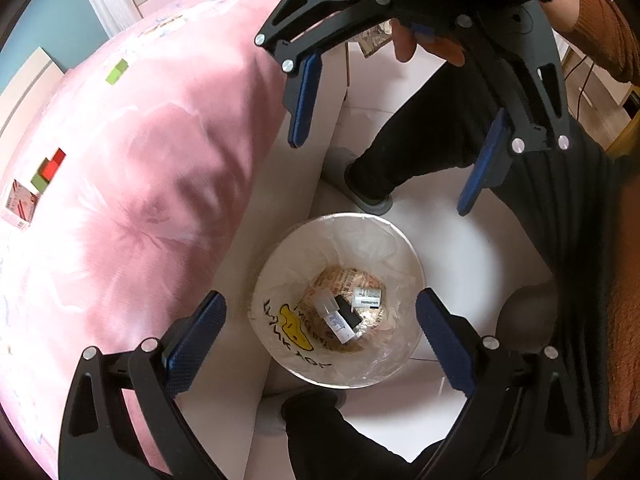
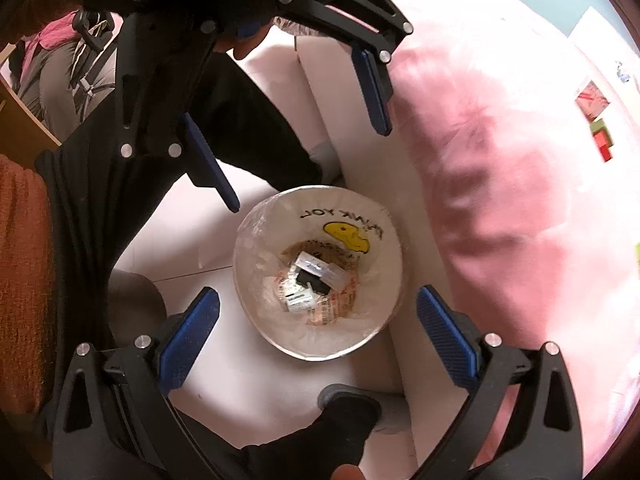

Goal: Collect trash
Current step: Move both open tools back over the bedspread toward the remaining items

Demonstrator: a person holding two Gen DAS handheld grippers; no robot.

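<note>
A home bedroom: pink quilted bed (image 1: 132,168) beside a lined wastebasket (image 1: 416,276).

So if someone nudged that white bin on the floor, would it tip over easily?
Probably it would slide or tip fairly easily: the bin looks thin-walled and holds only a few small scraps. Its thin plastic liner would likely crinkle and shift.

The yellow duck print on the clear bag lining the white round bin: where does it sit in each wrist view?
Left wrist view: the yellow duck print is low and left of centre, on the liner's near-left wall inside the white round bin.
Right wrist view: the print is above centre, on the liner's far wall.
Shared landmark: the small black box among the trash at the bin's bottom.
</note>
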